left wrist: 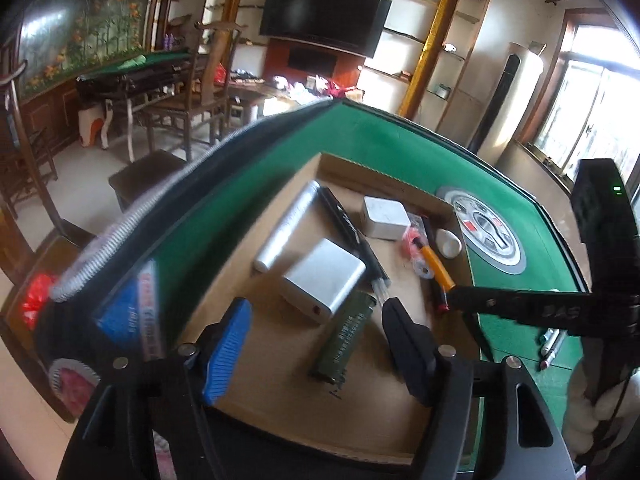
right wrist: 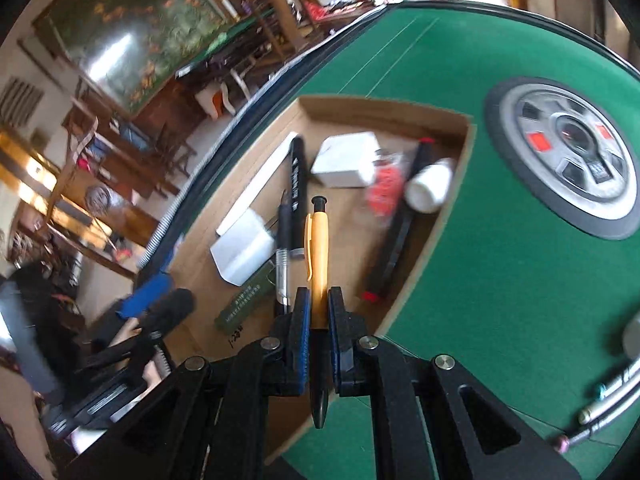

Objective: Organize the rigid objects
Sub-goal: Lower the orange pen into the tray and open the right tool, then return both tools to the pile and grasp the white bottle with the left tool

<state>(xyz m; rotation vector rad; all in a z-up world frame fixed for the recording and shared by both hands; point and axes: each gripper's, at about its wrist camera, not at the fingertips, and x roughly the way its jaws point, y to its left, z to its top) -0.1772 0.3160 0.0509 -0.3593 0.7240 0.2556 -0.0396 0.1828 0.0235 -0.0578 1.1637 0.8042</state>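
Observation:
A shallow cardboard box (left wrist: 384, 184) sits on the green table (left wrist: 400, 148). My right gripper (right wrist: 318, 312) is shut on an orange pen (right wrist: 318, 248), held lengthwise above the box's near part. In the left wrist view that gripper (left wrist: 452, 296) reaches in from the right with the orange pen (left wrist: 438, 266). My left gripper (left wrist: 316, 344) stands open over the box. An olive green block (left wrist: 344, 340) lies on the box floor between its fingers, and the pads do not press on it. The box also holds a silver power bank (left wrist: 324, 280), a silver tube (left wrist: 286, 226), a white charger (left wrist: 386, 216) and black pens (left wrist: 352, 232).
A round dial (right wrist: 568, 152) is set in the table's middle, to the right of the box (right wrist: 380, 112). Several metal pens (right wrist: 608, 404) lie on the felt at the near right. A white bottle (right wrist: 430, 184) and a red-capped marker (right wrist: 394, 240) lie along the box's right wall.

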